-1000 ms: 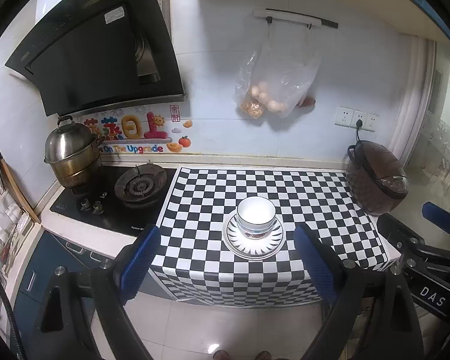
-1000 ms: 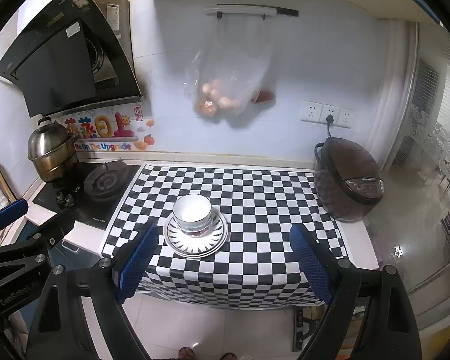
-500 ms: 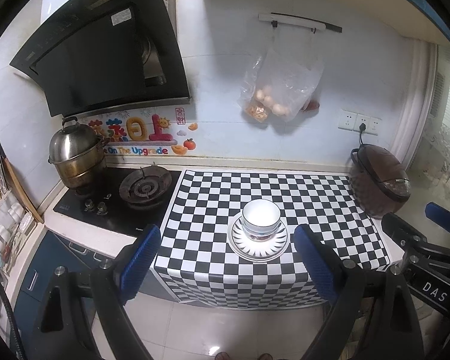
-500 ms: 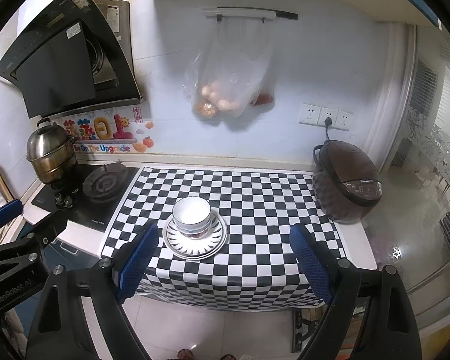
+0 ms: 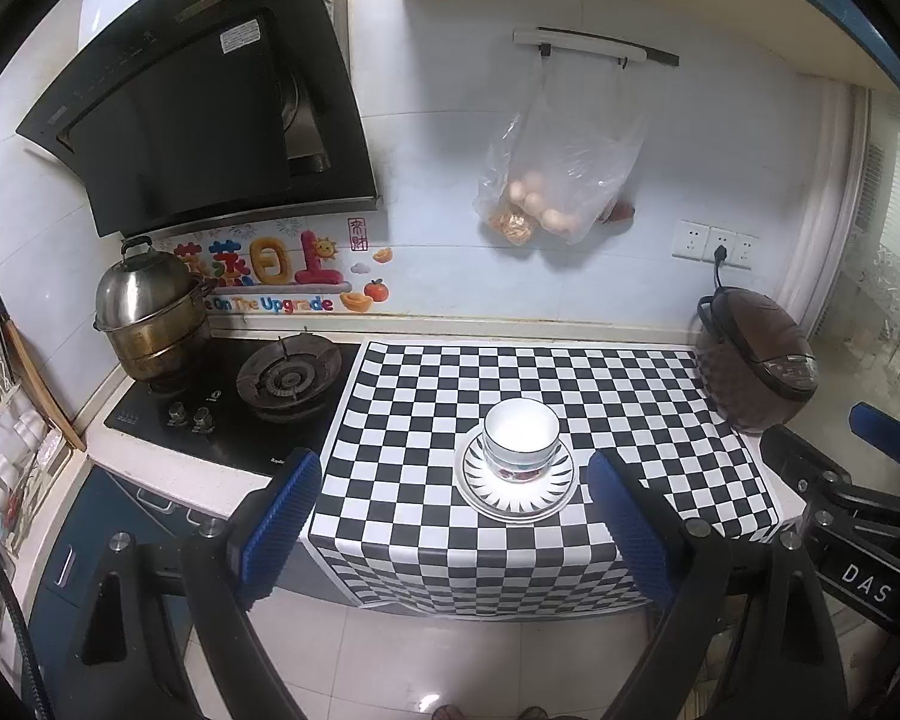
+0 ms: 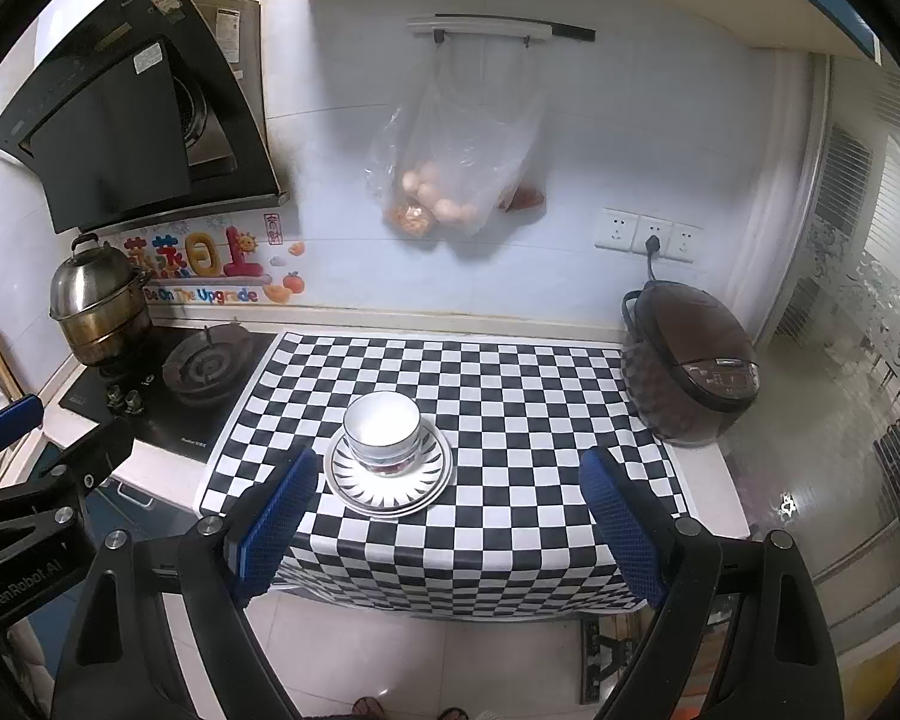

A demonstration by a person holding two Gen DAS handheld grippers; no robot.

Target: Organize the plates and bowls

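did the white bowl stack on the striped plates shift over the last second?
No. The white bowl stack sits on the striped plates on the same squares of the checkered cloth; only the cameras drifted.

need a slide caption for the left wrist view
Open left hand-held gripper faces stacked bowls on striped plates on the checkered counter.

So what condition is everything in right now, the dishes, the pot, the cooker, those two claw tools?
Bowls: stacked upright on the plates.
Plates: stacked flat on the checkered cloth.
Steamer pot: lid on, sitting on the stove.
Gas burner: no flame visible.
Rice cooker: lid closed, plugged in.
Plastic bag: hanging from the wall rail.
Left gripper: open, holding nothing.
Right gripper: open, holding nothing.
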